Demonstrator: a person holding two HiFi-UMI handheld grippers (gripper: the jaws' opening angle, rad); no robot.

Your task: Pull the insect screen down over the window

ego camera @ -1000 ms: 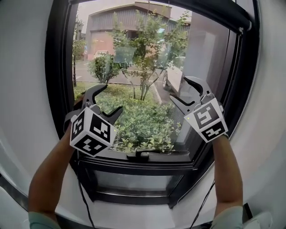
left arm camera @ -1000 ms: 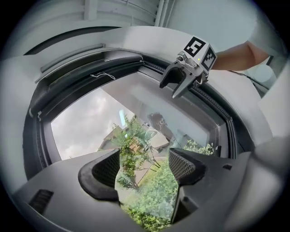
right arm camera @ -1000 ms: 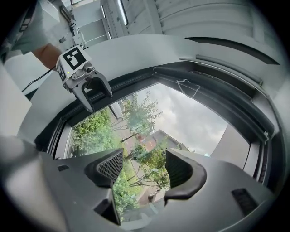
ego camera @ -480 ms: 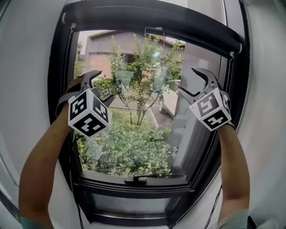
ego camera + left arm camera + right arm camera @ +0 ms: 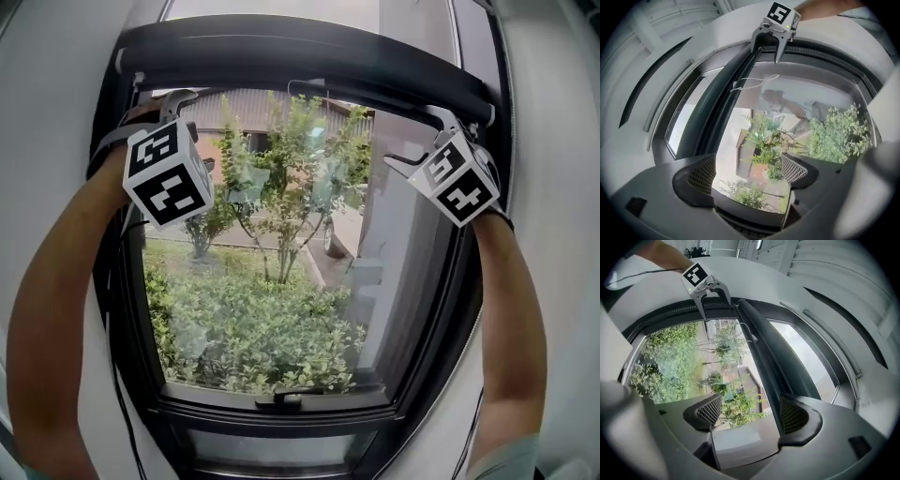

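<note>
The insect screen is rolled up in a dark housing (image 5: 309, 56) across the top of the black-framed window (image 5: 131, 309). A thin wire pull loop (image 5: 314, 86) hangs under it; it also shows in the left gripper view (image 5: 754, 82) and the right gripper view (image 5: 747, 331). My left gripper (image 5: 178, 108) is raised to the housing's left end. My right gripper (image 5: 417, 139) is up at its right end. Both have just been opening and stand open with nothing between them (image 5: 747, 176) (image 5: 752, 416). Each gripper view shows the other gripper (image 5: 769, 44) (image 5: 715, 303) just below the housing.
A latch handle (image 5: 281, 401) sits on the lower sash rail. A thin cable (image 5: 117, 309) runs down the left side of the frame. White wall (image 5: 56, 112) surrounds the window. Bushes and a small tree stand outside behind the glass (image 5: 272, 309).
Both grippers have risen from the middle of the pane to the rolled housing at the top. Their jaws have spread wider. The head view has tilted up.
</note>
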